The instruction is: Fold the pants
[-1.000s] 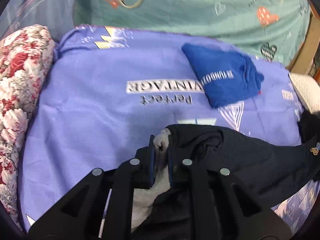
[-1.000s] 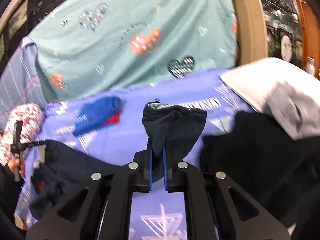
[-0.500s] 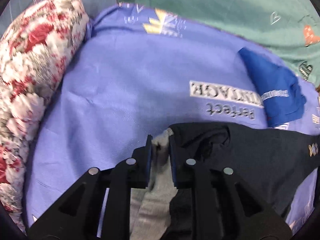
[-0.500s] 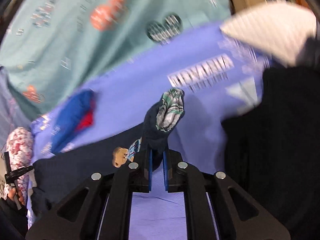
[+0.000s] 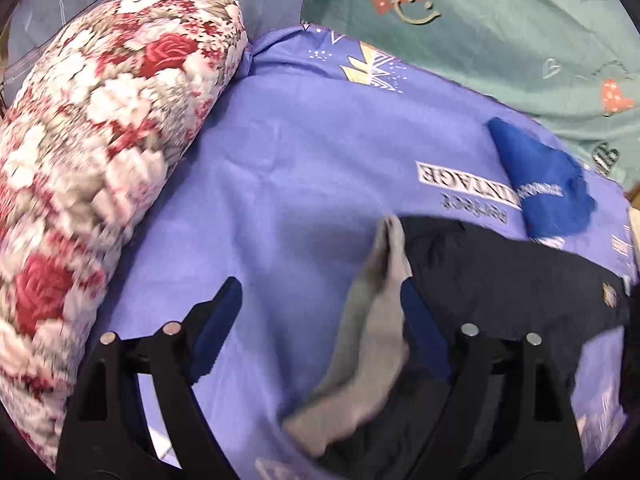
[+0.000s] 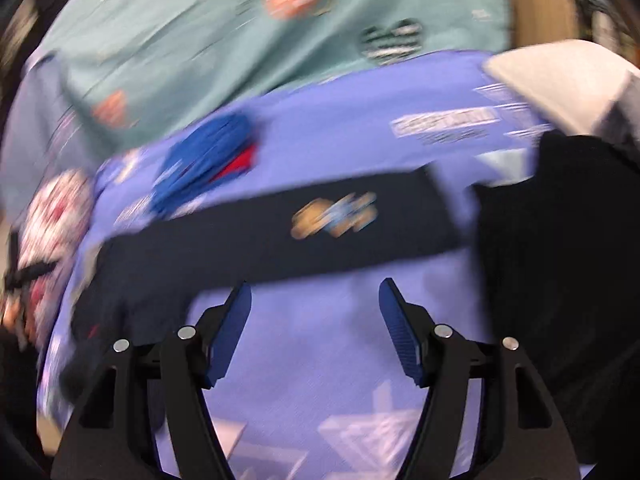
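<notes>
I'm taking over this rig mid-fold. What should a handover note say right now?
Left gripper: jaws have just opened; the pants' grey lining lies loose between them, against the right pad only, not clamped.
Right gripper: jaws have just opened, nothing between them.
Pants: released, one leg stretched flat across the sheet, bear patch facing up.
Done: pants laid out on the sheet.
Left: every fold; none shows yet.

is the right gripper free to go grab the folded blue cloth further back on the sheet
Probably yes. The right gripper has just been opening and holds nothing. The dark pants lie flat between it and the blue cloth, so it would likely pass over them.
</notes>
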